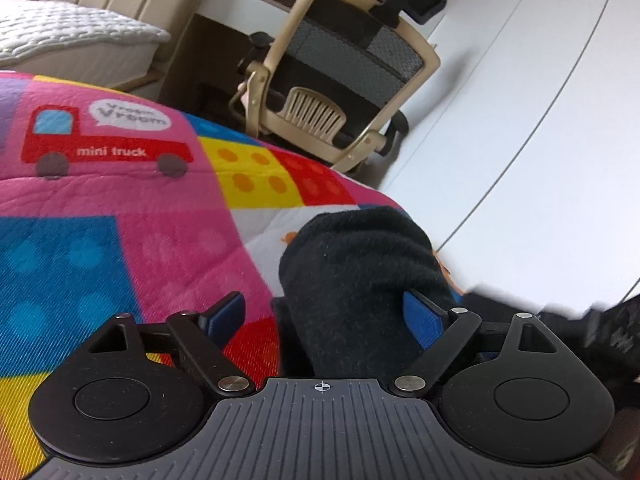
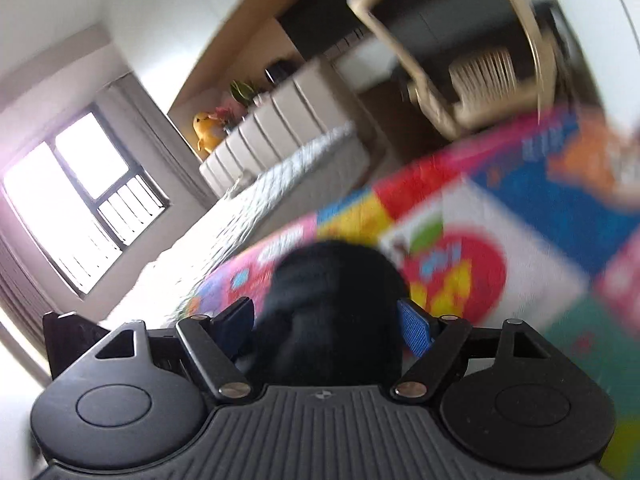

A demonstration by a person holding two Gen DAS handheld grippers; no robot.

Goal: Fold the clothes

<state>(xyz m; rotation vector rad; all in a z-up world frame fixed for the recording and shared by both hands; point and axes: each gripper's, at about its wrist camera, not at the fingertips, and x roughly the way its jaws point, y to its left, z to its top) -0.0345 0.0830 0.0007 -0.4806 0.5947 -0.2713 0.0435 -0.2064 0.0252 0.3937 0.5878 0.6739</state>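
Note:
A black garment [image 1: 352, 280] is bunched between the blue pads of my left gripper [image 1: 324, 316]. It touches the right pad, while the left pad stands apart from it with a gap, above a colourful play mat [image 1: 120, 208]. In the blurred right wrist view, my right gripper [image 2: 326, 320] has a bunch of the black garment [image 2: 332, 304] filling the space between its blue pads, above the same mat [image 2: 480, 240]. How firmly either gripper clamps the cloth is unclear.
A beige office chair [image 1: 340, 80] stands beyond the mat's far edge by a white wall [image 1: 540, 100]. A bed with a white quilt [image 1: 60, 32] lies at the left. A window [image 2: 68, 200] and a yellow plush toy [image 2: 206, 128] show in the right wrist view.

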